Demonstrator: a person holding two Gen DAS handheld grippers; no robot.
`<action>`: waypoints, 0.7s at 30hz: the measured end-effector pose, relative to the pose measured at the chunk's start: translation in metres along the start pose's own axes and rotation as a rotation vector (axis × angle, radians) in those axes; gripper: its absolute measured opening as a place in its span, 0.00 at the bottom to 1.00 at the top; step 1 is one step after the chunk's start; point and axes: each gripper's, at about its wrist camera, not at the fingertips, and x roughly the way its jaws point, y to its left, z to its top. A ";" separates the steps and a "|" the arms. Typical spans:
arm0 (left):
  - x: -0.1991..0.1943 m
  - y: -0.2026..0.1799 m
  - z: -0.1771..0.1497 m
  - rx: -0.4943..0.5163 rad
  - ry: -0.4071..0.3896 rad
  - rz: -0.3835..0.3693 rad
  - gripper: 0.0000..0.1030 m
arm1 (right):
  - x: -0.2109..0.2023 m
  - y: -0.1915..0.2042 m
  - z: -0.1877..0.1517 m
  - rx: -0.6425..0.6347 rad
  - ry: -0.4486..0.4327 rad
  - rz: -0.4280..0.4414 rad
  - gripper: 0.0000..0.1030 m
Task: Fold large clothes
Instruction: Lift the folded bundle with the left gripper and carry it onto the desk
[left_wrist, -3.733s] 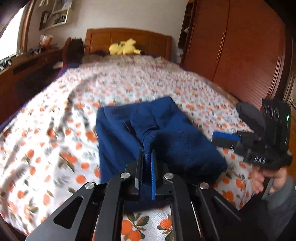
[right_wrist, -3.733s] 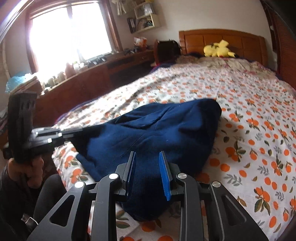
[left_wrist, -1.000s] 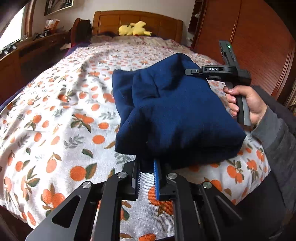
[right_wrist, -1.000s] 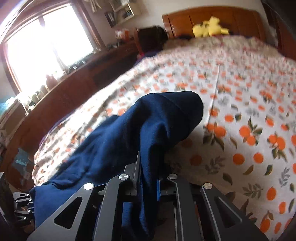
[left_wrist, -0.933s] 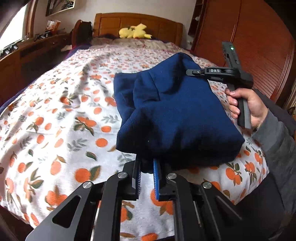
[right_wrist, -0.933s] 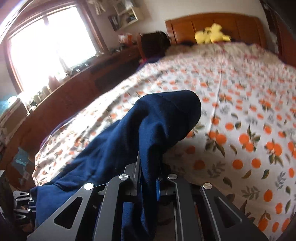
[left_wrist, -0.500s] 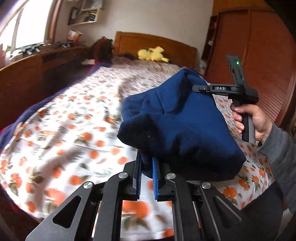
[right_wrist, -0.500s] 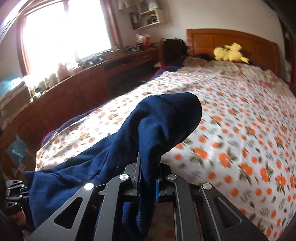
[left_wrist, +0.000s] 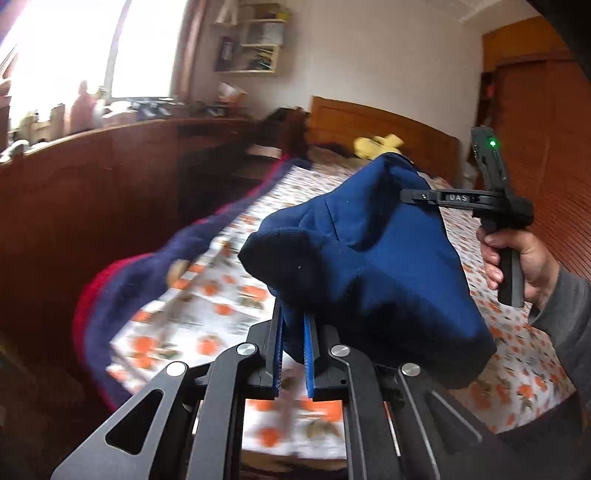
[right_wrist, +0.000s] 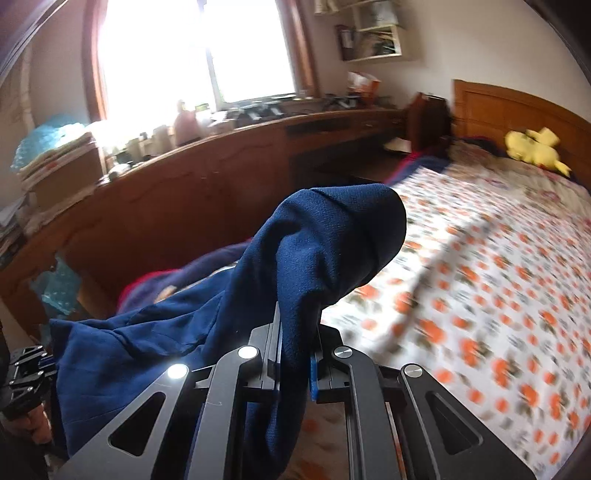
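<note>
You hold the folded navy sweater (left_wrist: 373, 266) in the air above the bed (left_wrist: 207, 306), near its foot corner on the window side. Your left claw (left_wrist: 292, 332) is clamped on one bottom corner of the bundle; the blue pads (left_wrist: 308, 354) press the cloth between them. Your right claw (right_wrist: 295, 343) is clamped on the other end, and there the fabric rises from the jaws in a thick hump and hangs down to the side of your left hand.

In the left wrist view the right claw (left_wrist: 417, 195) bites the upper far edge of the sweater, with your right hand (left_wrist: 517, 266) around the handle.

The long axis of the sweater runs from one claw to the other, so it hangs like a short bridge between them, slack in the middle. The bed lies below and in front of both claws. The left claw seems nearer to the bed edge. To lay the sweater flat, I think both claws should come down together, keeping the axis parallel to that edge.
</note>
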 end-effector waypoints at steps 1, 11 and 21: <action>-0.003 0.012 0.002 -0.005 -0.007 0.027 0.09 | 0.011 0.012 0.006 -0.014 0.005 0.015 0.08; -0.015 0.099 0.010 -0.070 -0.018 0.212 0.09 | 0.086 0.082 0.030 -0.040 0.019 0.090 0.08; -0.004 0.141 -0.014 -0.093 0.070 0.294 0.10 | 0.134 0.080 -0.015 -0.046 0.156 0.031 0.14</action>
